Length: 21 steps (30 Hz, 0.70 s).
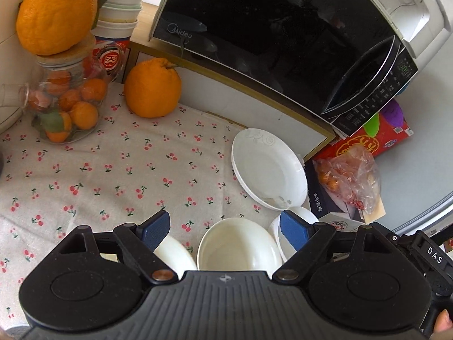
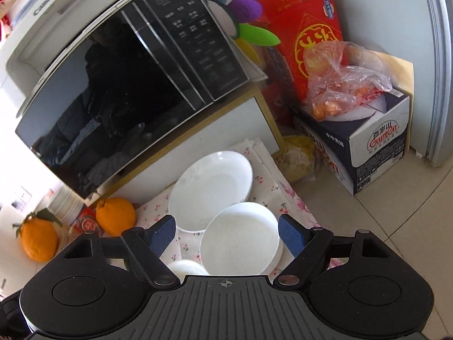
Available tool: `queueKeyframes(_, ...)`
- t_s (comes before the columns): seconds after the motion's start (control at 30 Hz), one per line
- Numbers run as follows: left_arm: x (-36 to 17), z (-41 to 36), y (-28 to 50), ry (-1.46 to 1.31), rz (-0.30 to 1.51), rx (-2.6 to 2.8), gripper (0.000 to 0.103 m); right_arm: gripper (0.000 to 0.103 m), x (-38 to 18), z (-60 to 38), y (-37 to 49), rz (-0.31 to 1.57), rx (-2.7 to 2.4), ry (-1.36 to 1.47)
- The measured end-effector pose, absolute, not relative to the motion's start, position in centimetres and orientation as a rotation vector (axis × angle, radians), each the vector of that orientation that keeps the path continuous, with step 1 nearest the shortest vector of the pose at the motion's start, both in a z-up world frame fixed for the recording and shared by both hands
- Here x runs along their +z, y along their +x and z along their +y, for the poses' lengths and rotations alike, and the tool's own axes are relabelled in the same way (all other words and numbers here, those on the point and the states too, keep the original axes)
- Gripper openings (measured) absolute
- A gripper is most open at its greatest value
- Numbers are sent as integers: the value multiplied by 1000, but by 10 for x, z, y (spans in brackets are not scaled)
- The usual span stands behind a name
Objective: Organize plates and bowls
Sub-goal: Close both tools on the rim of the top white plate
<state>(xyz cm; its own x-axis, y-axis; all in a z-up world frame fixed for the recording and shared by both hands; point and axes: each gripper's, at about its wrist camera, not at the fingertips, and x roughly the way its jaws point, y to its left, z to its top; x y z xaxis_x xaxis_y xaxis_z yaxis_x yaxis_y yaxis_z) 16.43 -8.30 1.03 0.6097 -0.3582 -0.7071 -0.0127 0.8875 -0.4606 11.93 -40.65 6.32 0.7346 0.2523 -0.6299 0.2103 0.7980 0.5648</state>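
While both jaws stand spread and empty, left gripper (image 1: 225, 231) and right gripper (image 2: 226, 231) hover over white dishes (image 1: 269, 170).

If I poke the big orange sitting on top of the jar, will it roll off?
Probably. The big orange looks round and wider than the jar lid it sits on, so a nudge could tip it. It looks firm and fairly heavy, so it might thump down.

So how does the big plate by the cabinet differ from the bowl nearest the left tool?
The plate is wide and shallow; the bowl is smaller across, with taller walls. The plate has a faint embossed swirl on its rim; the bowl looks plain. The plate lies farther out, near the cabinet; the bowl sits just ahead of the open left tool. Both are white, upright and empty, on the cherry-print cloth.
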Motion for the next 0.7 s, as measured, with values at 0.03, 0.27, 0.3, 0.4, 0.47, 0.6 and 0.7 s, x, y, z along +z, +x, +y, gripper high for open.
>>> queueKeyframes(0.03, 8, -86, 170, -454, 905, -206, 80, 81, 59, -409, 126, 769, 24, 671)
queueKeyframes(0.27, -6, -108, 212, -461, 916, -205, 68, 64, 25, -423, 172, 845, 37, 744)
queueKeyframes(0.3, -9, -112, 218, -458, 919, -202, 68, 58, 20, -425, 176, 854, 39, 761)
queueKeyframes(0.4, -20, -122, 233, -457, 942, -199, 59, 49, 7, -428, 189, 870, 37, 772)
queueKeyframes(0.47, -27, -126, 242, -473, 959, -200, 53, 45, 0, -431, 196, 876, 35, 782)
queueKeyframes(0.6, -38, -131, 256, -489, 971, -195, 47, 38, -14, -432, 210, 895, 56, 806)
queueKeyframes(0.7, -47, -134, 266, -492, 985, -200, 42, 36, -19, -426, 220, 908, 73, 787)
